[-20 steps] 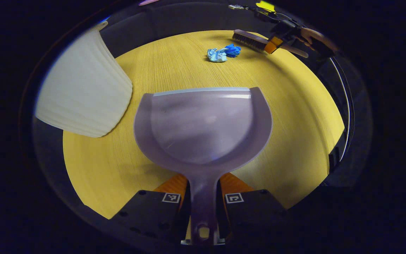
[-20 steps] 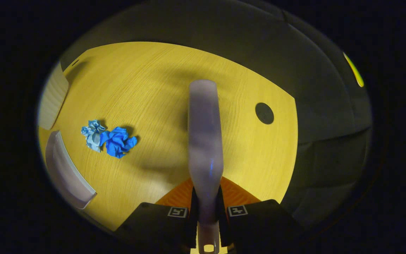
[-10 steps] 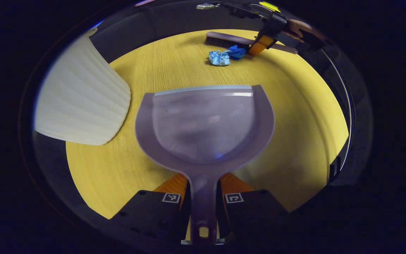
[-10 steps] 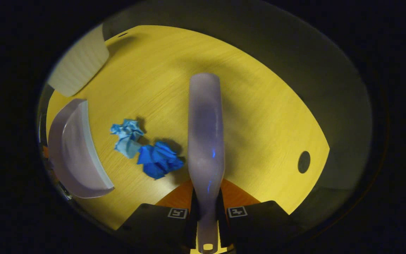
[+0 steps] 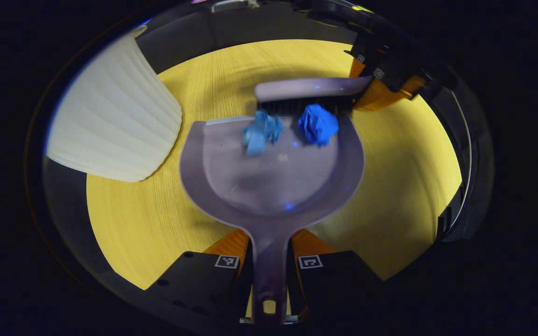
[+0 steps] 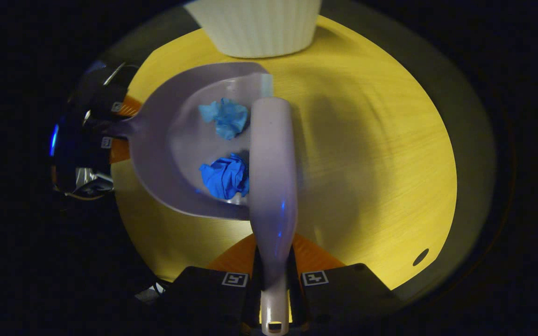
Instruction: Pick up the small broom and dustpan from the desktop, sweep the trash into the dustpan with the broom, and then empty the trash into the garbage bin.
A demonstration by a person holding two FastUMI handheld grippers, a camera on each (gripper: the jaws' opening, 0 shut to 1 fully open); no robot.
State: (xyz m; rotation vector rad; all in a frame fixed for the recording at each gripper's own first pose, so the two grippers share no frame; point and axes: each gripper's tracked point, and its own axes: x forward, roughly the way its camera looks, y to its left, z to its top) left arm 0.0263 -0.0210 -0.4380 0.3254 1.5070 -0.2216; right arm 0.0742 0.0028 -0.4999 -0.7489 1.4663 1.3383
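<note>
**Trash swept in, bin next**

Both paper wads [image 5: 292,128] lie inside the dustpan [image 5: 269,182], the broom [image 6: 271,172] at its lip. The left gripper [image 5: 269,268] clamps the dustpan handle, the right gripper [image 6: 273,282] the broom's. Emptying into the garbage bin [image 5: 110,126] remains.

Dim warm light, motion blur, fisheye warping

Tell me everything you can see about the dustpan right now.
The dustpan is pale lilac, looks like glossy plastic, with a rounded scoop, raised side walls, a lighter strip along its front lip and a short handle with a hole. It rests on the yellow desk; the left gripper clamps its handle. Two crumpled paper balls, light blue and dark blue, lie inside near the lip, with the broom at the lip behind them.
</note>
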